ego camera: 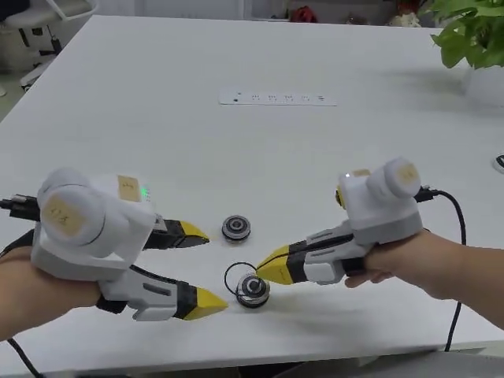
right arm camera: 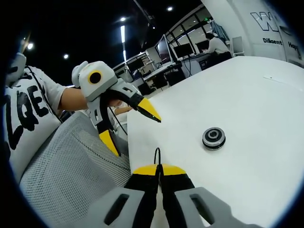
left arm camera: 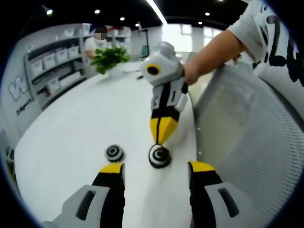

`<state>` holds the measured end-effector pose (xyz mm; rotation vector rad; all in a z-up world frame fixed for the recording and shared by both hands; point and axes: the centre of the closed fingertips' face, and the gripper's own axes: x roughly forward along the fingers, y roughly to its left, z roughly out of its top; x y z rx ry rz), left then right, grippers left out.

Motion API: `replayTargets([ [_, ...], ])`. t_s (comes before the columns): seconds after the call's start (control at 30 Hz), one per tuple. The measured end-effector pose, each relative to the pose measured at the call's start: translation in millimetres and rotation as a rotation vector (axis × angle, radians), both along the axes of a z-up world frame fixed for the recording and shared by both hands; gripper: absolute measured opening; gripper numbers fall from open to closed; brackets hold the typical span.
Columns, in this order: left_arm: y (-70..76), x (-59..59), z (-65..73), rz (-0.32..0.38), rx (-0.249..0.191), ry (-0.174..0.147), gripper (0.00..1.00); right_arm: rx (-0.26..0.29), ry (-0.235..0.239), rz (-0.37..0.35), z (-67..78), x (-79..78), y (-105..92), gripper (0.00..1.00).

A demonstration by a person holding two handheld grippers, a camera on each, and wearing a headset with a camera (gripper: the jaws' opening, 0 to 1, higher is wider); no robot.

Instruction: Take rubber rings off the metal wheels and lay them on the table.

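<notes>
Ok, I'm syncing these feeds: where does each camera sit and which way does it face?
Head view: on the headset, looking down at the table; left claw, right claw and a forearm show.
Left gripper view: on the left claw, facing the right claw; jaws open.
Right gripper view: on the right claw, facing the left claw; jaws shut on a rubber ring.
Shared, head and left gripper views: far metal wheel, near metal wheel.

Table (ego camera: 157,94): we see it broad and white, a socket strip (ego camera: 277,98) toward its far edge.
Far right corner: we find a leafy plant (ego camera: 472,31).
Wall: we note shelves (left arm camera: 52,66) of bins.
Ceiling: dark, with strip lights (right arm camera: 122,33).
</notes>
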<state>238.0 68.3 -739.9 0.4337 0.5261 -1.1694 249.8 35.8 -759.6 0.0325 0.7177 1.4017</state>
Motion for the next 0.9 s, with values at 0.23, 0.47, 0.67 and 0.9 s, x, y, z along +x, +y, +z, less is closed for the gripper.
replayTargets([
  [0.23,14.7,1.8,2.9,0.034,-0.004,-0.006,0.58,0.007,-0.002,0.015,3.1,-1.3,12.8,0.00],
  [0.47,27.6,3.9,1.3,0.066,0.006,-0.016,0.61,0.009,0.000,0.028,-1.5,1.4,21.9,0.00],
  [0.67,32.5,5.1,1.2,0.086,0.003,-0.020,0.63,0.006,0.002,0.036,-7.7,0.3,31.2,0.00],
  [0.9,35.3,4.9,-0.3,0.099,-0.001,-0.008,0.62,-0.003,0.001,0.039,-14.4,-0.5,37.6,0.00],
])
